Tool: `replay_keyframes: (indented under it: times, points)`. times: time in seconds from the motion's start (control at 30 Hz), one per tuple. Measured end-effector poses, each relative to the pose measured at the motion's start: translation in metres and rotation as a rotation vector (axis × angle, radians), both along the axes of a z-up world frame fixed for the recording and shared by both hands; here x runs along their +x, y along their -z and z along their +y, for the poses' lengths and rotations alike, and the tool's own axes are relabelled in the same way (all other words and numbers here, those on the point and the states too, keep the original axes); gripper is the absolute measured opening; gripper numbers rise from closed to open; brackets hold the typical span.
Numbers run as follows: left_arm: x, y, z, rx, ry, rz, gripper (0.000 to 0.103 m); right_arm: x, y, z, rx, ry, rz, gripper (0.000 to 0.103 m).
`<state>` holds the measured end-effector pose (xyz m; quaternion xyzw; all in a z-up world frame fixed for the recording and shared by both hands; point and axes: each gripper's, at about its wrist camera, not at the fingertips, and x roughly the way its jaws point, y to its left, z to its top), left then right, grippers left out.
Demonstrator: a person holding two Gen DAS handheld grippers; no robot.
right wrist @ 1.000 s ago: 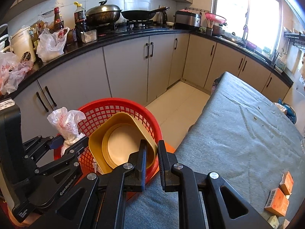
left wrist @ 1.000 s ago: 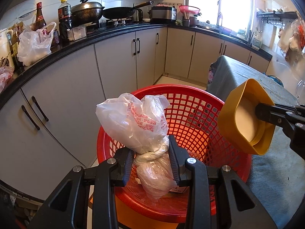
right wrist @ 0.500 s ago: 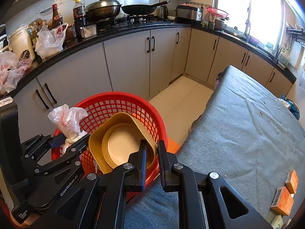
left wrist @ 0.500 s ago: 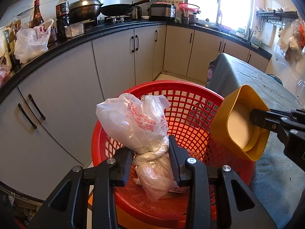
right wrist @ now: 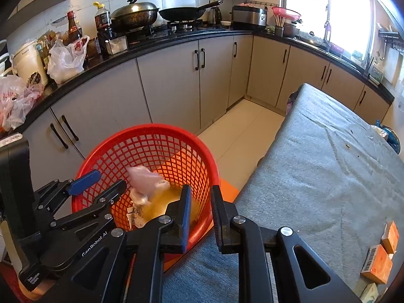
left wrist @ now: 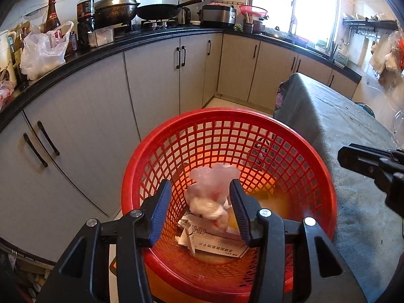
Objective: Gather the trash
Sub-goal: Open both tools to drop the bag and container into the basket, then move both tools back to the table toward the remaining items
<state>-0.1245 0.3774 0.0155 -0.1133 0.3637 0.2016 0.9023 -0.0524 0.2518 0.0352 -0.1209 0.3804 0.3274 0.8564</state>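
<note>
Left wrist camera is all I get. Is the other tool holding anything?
Observer: No. The right wrist view shows the right tool open and empty at the red basket's rim.
Operator: Is anything on the table?
Observer: Yes. Two orange boxes lie on the grey tablecloth, near the right side of that view.
Operator: What's at the far left of the counter?
Observer: A white electric pot stands there, beside the plastic bags.
</note>
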Motion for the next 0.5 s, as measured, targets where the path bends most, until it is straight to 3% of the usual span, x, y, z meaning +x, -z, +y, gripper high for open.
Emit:
replay_keyframes:
  times: [0.2, 0.37, 0.5]
  points:
    - [-0.004, -0.008, -0.006, 0.015, -0.019, -0.020, 0.054, -0.004, -0.010, -0.016, 0.035, 0.017, -0.004, 0.018]
    - [-0.009, -0.017, -0.012, 0.035, -0.024, -0.039, 0.059, -0.010, -0.021, -0.035, 0.060, 0.045, -0.036, 0.038]
    - [-0.011, -0.025, -0.022, 0.058, -0.012, -0.051, 0.059, -0.014, -0.027, -0.048, 0.079, 0.066, -0.041, 0.043]
